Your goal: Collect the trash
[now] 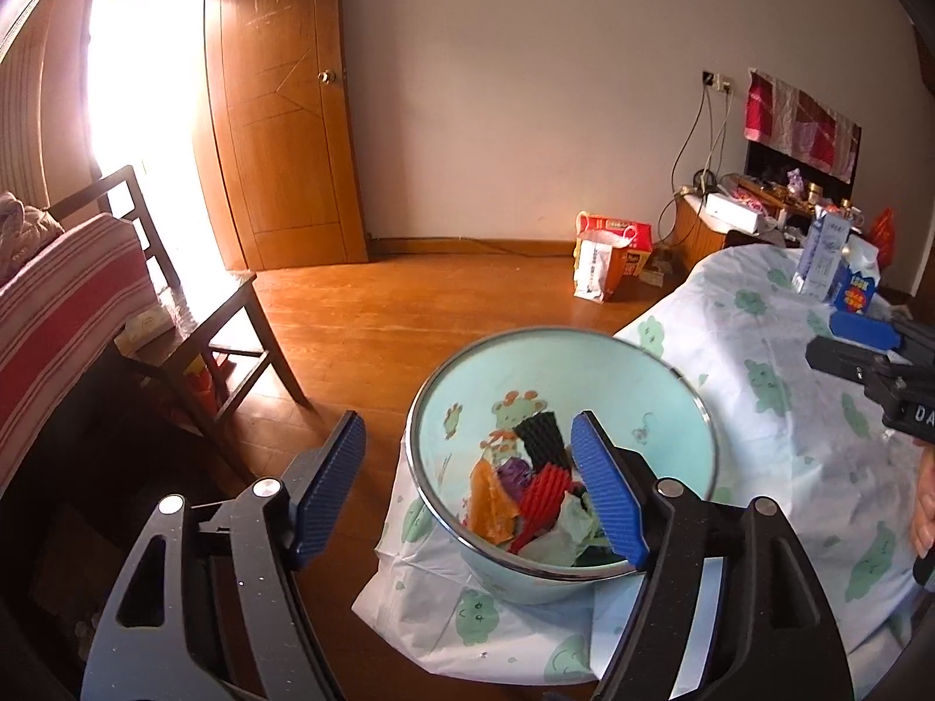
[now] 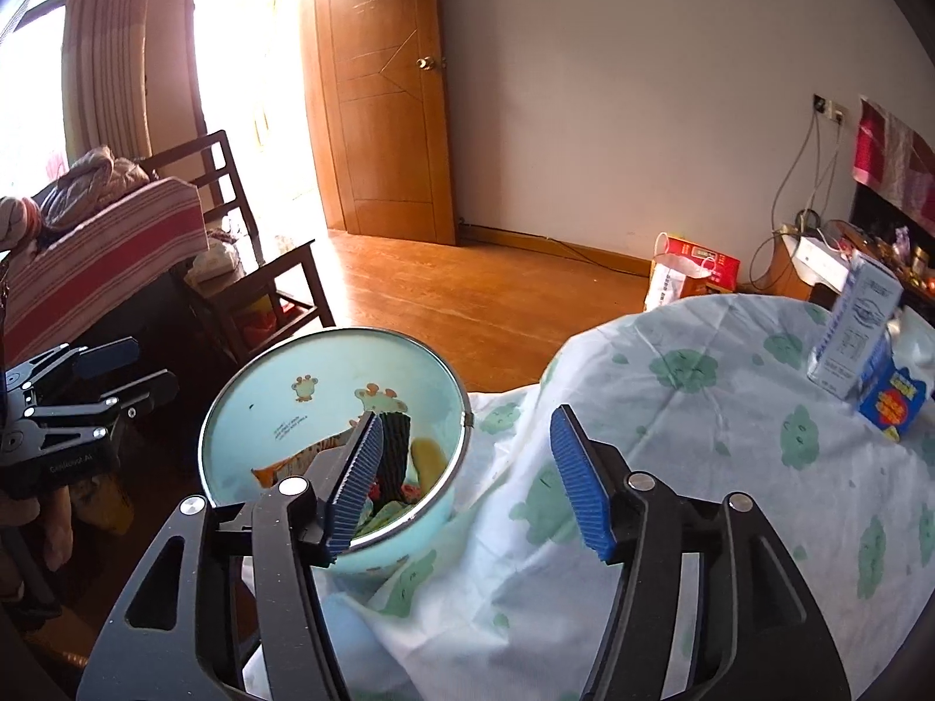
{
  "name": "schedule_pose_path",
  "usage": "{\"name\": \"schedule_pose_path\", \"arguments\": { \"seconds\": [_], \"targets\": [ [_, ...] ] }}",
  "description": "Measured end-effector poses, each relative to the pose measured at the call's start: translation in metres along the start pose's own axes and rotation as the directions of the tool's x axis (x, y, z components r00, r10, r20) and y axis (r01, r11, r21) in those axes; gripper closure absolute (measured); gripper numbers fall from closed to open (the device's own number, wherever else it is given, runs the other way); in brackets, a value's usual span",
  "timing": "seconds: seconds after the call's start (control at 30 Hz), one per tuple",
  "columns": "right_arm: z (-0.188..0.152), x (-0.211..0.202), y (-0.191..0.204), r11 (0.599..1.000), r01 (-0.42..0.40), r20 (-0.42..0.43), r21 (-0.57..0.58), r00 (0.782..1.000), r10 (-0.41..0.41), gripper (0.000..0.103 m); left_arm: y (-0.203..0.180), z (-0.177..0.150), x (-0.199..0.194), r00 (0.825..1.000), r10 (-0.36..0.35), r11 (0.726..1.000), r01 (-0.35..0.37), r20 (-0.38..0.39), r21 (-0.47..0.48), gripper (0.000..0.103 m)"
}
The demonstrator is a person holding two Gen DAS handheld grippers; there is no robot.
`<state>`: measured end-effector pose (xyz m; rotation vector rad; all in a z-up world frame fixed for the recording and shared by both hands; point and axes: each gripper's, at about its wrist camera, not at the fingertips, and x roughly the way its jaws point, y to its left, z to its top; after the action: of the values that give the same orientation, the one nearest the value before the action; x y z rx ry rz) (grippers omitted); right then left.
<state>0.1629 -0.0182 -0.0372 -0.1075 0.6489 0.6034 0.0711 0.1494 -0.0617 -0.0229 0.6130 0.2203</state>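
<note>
In the left wrist view the left gripper [image 1: 467, 485] hangs over a pale blue bin [image 1: 561, 344] with a metal rim and cartoon animals printed on its inner wall. Its jaws stand wide apart with nothing between them; the blue ribbed pad [image 1: 608, 496] on the right side sits above the bin's mouth, the other pad over the wooden floor [image 1: 409, 304]. Inside the bin lies the trash [image 1: 526, 502]: a black ribbed piece, a red ribbed piece, an orange scrap, something purple and crumpled pale paper. The bin stands against a table draped in a white cloth with green cloud faces [image 1: 789, 409]. At the far end of the table stand two cartons [image 1: 830, 263]. The right gripper [image 1: 871, 350] reaches in from the right edge above the cloth. A dark wooden chair [image 1: 222, 315] stands to the left, and shopping bags [image 1: 608, 257] sit on the floor by the wall.

In the right wrist view the right gripper [image 2: 467, 479] has its jaws apart and empty, one pad over the bin [image 2: 327, 344], the other above the cloth [image 2: 701, 409]. The black ribbed piece [image 2: 394, 444] shows inside the bin. The left gripper [image 2: 93, 374] is at the left edge, jaws apart. The cartons [image 2: 859, 339] stand on the table's far right.
</note>
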Motion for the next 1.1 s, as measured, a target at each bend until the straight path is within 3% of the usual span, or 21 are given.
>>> {"name": "schedule_pose_path", "arguments": {
  "seconds": [0.37, 1.1],
  "targets": [
    [-0.020, -0.084, -0.011, 0.993, 0.110, 0.163, 0.046, 0.980, -0.116, 0.036, -0.022, 0.020, -0.055, 0.991, -0.038, 0.999, 0.036, 0.125, 0.020, 0.014],
    [-0.022, -0.109, -0.017, 0.991, 0.110, 0.190, 0.077, 0.974, -0.123, 0.033, -0.034, 0.019, -0.061, 0.990, -0.032, 0.999, 0.027, 0.134, 0.037, 0.006]
  ]
}}
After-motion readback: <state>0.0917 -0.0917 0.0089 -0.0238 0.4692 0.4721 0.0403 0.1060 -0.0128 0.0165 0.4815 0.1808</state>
